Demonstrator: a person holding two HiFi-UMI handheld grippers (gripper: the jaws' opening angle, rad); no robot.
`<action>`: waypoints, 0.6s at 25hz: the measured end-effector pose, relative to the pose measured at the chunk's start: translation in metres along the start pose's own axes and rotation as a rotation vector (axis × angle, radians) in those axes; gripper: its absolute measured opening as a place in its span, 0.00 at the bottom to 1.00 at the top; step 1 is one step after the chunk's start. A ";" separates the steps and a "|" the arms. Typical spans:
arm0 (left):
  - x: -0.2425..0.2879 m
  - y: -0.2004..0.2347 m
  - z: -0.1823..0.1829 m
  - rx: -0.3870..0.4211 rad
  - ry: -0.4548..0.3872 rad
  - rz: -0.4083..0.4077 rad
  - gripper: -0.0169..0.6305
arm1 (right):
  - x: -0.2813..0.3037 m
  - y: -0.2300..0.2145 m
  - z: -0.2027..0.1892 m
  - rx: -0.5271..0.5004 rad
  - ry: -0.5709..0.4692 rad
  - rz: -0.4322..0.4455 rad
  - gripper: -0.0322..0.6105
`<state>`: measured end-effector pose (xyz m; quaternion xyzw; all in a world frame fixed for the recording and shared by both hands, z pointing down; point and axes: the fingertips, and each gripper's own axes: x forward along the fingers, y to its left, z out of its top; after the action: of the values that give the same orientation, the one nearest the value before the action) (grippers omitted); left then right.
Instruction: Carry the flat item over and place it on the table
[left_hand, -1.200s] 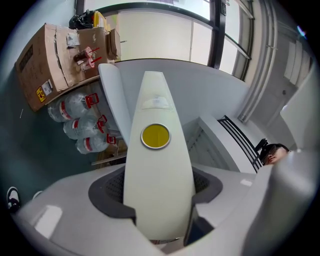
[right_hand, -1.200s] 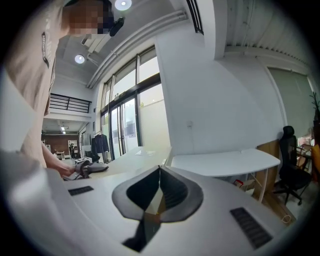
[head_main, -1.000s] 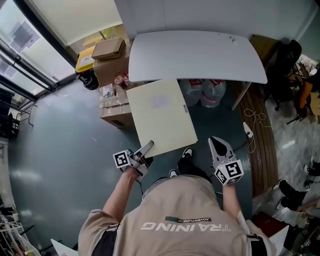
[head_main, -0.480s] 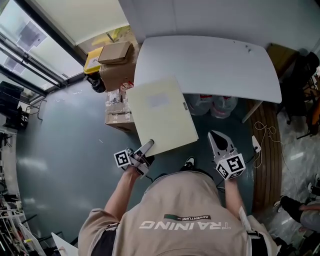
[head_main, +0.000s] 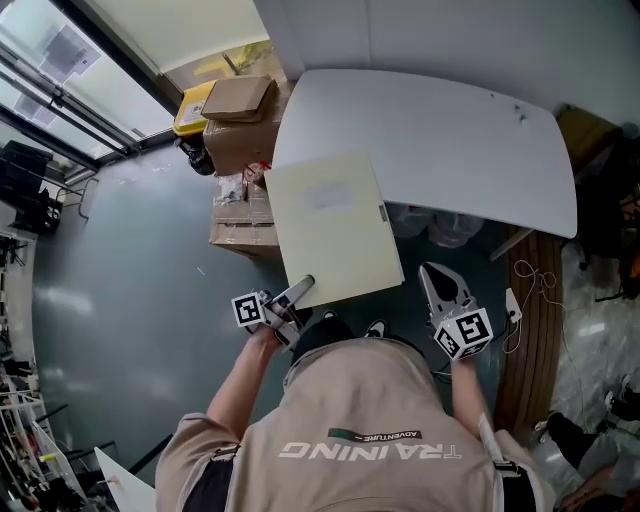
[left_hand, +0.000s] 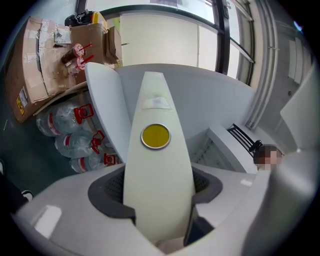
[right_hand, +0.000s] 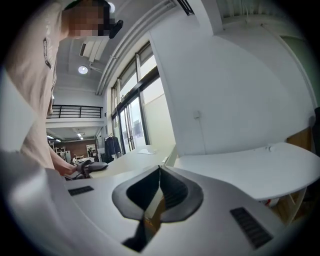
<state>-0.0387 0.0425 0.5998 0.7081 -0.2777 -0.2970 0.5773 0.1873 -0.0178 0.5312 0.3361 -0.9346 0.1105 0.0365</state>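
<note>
Flat item (head_main: 330, 225) clamped edge-on in left claw (head_main: 298, 292), right claw (head_main: 436, 276) closed, empty

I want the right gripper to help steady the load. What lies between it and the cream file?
Only a strip of bare floor shows between the right gripper and the cream file's near right corner, in the head view.

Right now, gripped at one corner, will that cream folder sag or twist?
Probably stiff: the folder juts out flat though the left gripper clamps only its near corner. Likely light for its size, since one grip carries it. Its smooth cover might pivot in that grip.
</note>
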 end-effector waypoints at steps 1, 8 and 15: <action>0.003 0.002 0.004 -0.006 0.003 0.003 0.46 | 0.006 -0.002 0.001 -0.002 0.005 0.007 0.06; 0.019 0.020 0.047 -0.026 0.056 0.004 0.46 | 0.051 -0.013 0.008 -0.009 0.025 -0.002 0.06; 0.032 0.037 0.112 -0.047 0.153 0.004 0.46 | 0.119 -0.024 0.024 0.011 0.021 -0.083 0.06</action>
<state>-0.1017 -0.0609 0.6157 0.7145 -0.2272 -0.2475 0.6137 0.1111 -0.1157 0.5288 0.3738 -0.9187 0.1176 0.0489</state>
